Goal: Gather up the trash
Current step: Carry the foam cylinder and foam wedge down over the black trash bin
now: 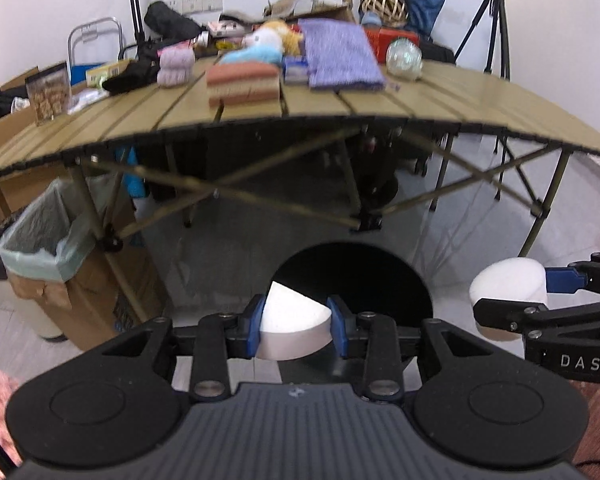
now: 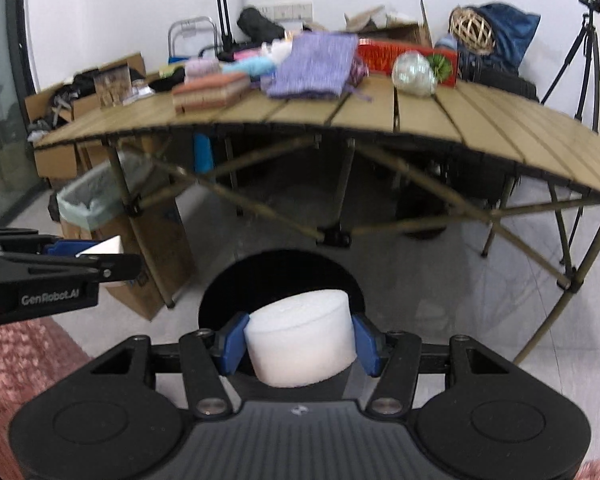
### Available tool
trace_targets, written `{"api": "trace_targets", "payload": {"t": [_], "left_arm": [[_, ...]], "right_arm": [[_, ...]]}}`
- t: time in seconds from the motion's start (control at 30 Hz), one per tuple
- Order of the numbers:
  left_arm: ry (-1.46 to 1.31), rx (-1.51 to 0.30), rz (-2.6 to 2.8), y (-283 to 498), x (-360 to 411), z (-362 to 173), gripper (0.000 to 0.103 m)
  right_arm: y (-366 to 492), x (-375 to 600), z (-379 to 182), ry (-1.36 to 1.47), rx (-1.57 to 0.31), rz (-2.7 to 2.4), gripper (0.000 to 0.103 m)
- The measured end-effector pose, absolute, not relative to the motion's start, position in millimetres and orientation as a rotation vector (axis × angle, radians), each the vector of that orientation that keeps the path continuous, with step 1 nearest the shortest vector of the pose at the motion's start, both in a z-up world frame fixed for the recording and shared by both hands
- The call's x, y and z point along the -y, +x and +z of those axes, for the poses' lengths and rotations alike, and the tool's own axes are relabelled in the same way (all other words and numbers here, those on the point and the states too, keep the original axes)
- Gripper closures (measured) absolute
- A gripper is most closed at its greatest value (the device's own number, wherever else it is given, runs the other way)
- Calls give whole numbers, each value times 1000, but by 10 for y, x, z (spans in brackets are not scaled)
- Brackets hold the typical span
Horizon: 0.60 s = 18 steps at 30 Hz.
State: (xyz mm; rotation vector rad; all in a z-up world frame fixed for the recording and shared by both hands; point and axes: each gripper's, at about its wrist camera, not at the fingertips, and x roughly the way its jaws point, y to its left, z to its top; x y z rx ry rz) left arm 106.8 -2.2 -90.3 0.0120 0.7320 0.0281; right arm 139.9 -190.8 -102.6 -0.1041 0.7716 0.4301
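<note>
My left gripper [image 1: 296,326] is shut on a white wedge-shaped foam piece [image 1: 290,322], held above the floor in front of the table. It also shows at the left of the right wrist view [image 2: 100,254]. My right gripper [image 2: 300,340] is shut on a white round foam block [image 2: 300,340]; it appears at the right of the left wrist view [image 1: 508,292]. A trash bin [image 1: 40,240] lined with a pale green bag stands on the floor under the table's left end, and shows in the right wrist view too [image 2: 88,200].
A folding slatted table [image 1: 440,100] ahead carries a purple cloth [image 1: 340,56], plush toys, a striped box [image 1: 242,82], a glass ball [image 1: 404,58] and a red box [image 2: 404,58]. Cardboard boxes stand by the bin. Tripods stand at the right. Pink rug [image 2: 24,368] lies below.
</note>
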Motion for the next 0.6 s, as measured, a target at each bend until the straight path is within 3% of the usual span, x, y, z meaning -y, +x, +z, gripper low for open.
{"api": "trace_targets", "payload": {"t": [0.6], "left_arm": [[7, -903, 66, 1387, -75, -1371, 69]], "right_arm": [[1667, 1858, -1682, -124, -994, 386, 48]]}}
